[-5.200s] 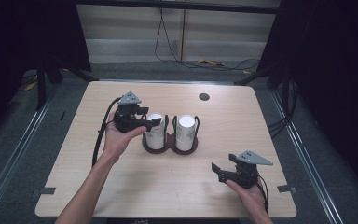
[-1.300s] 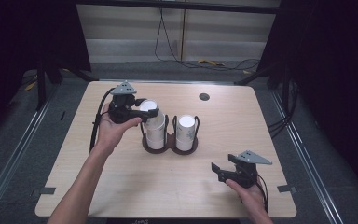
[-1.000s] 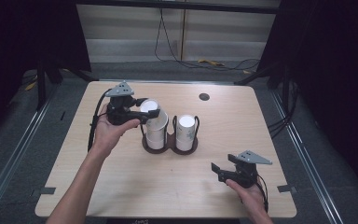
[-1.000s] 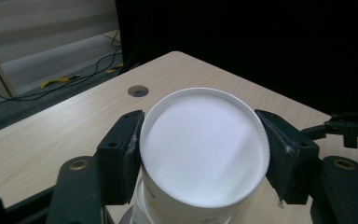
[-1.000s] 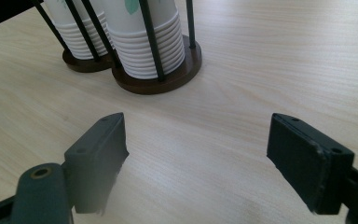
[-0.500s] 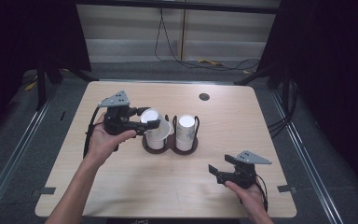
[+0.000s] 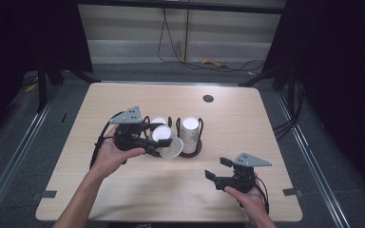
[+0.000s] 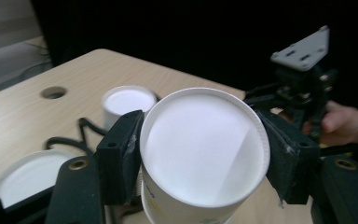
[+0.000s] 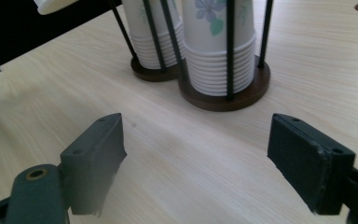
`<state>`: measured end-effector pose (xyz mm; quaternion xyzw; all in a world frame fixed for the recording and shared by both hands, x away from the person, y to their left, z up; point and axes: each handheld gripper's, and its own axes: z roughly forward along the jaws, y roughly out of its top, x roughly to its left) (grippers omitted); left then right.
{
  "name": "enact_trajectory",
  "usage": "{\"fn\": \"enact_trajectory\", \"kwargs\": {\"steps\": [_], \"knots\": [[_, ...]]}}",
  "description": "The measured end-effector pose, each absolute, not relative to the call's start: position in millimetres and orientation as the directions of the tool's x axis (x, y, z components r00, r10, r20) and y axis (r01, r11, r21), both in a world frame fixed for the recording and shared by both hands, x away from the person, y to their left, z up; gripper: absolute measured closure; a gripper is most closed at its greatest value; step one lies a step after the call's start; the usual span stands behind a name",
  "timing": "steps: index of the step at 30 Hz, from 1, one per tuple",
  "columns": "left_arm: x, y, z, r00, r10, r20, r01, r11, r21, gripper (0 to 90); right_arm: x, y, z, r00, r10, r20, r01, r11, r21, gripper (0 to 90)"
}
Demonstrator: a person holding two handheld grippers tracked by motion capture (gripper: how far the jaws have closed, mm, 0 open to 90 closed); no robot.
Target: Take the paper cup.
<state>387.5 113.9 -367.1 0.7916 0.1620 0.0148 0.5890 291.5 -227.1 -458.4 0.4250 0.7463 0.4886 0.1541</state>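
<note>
Left gripper (image 7: 158, 141) is clamped on a white paper cup (image 7: 167, 141), fingers (image 8: 120, 154) pressed to both sides; the cup is tilted and held clear of the tabletop (image 7: 266, 128), just in front of the holder's left stack (image 7: 158, 122). The dark wire cup holder (image 7: 190, 151) stands mid-tabletop with its right stack (image 7: 190, 134) upright. Right gripper (image 7: 218, 168) sits near the front right, fingers well apart, holding nothing.
</note>
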Motion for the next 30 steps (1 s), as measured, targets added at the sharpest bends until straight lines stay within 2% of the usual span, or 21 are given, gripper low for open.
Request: {"fn": "enact_trajectory", "kwargs": {"steps": [1, 3, 5, 10, 14, 20, 30], "knots": [[387, 111, -368, 0.950, 0.272, -0.153, 0.228, -0.273, 0.934, 35.7, 292, -225, -457, -0.604, 0.774, 0.190, 0.481, 0.163, 0.862, 18.2], [386, 111, -370, 0.950, 0.253, -0.181, 0.246, -0.252, 0.936, 35.7, 292, -223, -454, -0.611, 0.769, 0.191, 0.477, 0.164, 0.863, 17.6], [384, 112, -373, 0.948, 0.278, -0.158, 0.234, -0.265, 0.936, 35.8, 291, -221, -451, -0.616, 0.764, 0.193, 0.480, 0.170, 0.861, 17.6], [384, 110, -386, 0.946, 0.281, -0.162, 0.247, -0.299, 0.922, 36.0, 294, -213, -444, -0.646, 0.741, 0.183, 0.472, 0.200, 0.859, 17.5], [382, 106, -393, 0.949, 0.257, -0.180, 0.258, -0.313, 0.914, 36.0, 299, -201, -435, -0.690, 0.704, 0.168, 0.444, 0.230, 0.866, 17.7], [381, 106, -398, 0.941, 0.258, -0.221, 0.295, -0.296, 0.909, 36.1, 305, -188, -428, -0.726, 0.664, 0.181, 0.418, 0.216, 0.882, 19.3], [378, 105, -400, 0.942, 0.209, -0.264, 0.316, -0.283, 0.905, 36.2, 301, -178, -439, -0.772, 0.600, 0.211, 0.389, 0.183, 0.903, 15.5]]}}
